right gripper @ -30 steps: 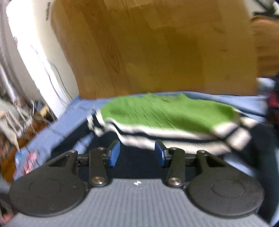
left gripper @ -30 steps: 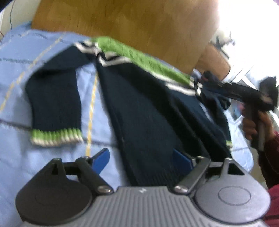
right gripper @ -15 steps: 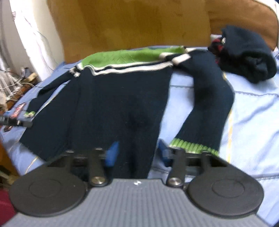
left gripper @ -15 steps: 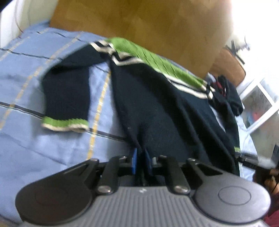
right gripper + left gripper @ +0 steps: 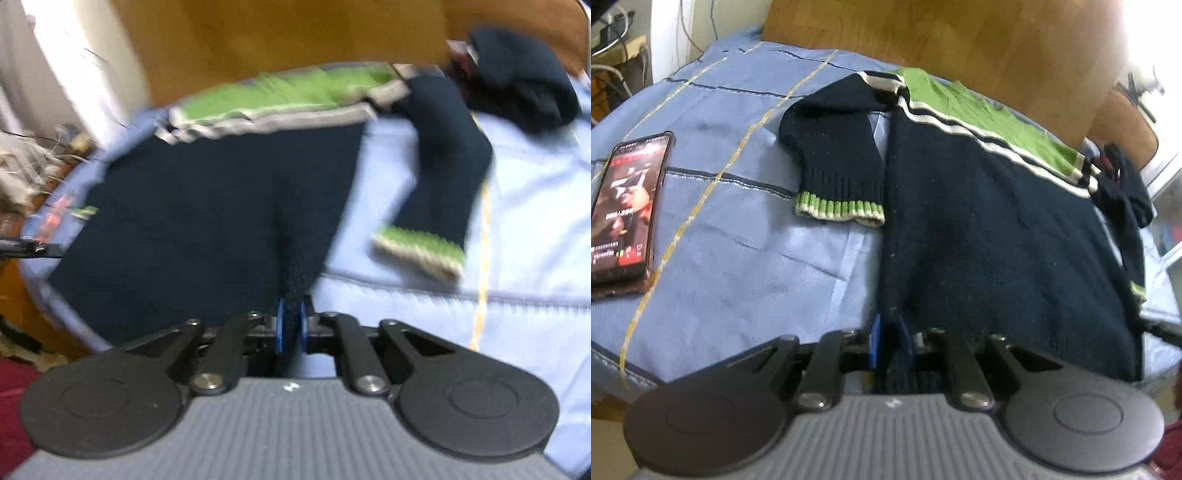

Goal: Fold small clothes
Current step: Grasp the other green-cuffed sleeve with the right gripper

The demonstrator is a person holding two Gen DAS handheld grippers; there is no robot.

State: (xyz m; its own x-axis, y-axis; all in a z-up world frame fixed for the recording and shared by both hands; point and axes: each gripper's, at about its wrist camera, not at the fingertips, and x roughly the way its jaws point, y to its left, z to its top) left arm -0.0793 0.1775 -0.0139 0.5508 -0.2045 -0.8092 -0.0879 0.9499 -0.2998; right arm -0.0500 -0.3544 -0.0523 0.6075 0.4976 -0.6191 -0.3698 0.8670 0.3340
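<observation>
A phone (image 5: 626, 206) lies face up at the far left of the blue bedsheet (image 5: 738, 258), well apart from the garment, probably parked there so it stays clear of the folding. Next along, the small navy sweater (image 5: 997, 229) is spread flat on the bed with its green yoke (image 5: 979, 110) up by the wooden headboard (image 5: 960, 44) and its hem toward the person, the layout you want before any fold. One sleeve (image 5: 838, 162) is bent down beside the body, its green-striped cuff (image 5: 840, 212) just beside the side seam; the other sleeve (image 5: 447, 155) lies out on the sheet on the opposite side, not yet tucked in.

The left claw (image 5: 888, 345) has pinched shut on the sweater's hem at one bottom corner, the blue pads pressing a ridge of knit between them. The right claw (image 5: 290, 326) grips the other bottom corner, where a tuft of dark knit stands up between its pads; its jaws have just eased a little wider, yet the cloth looks clamped all the same. Holding both corners like this suggests the hem is about to be lifted and carried up toward the yoke, or the body pulled taut first.

At the far right, a dark bundle (image 5: 524, 77) of clothing sits by the headboard near the loose sleeve, seemingly a separate pile.
</observation>
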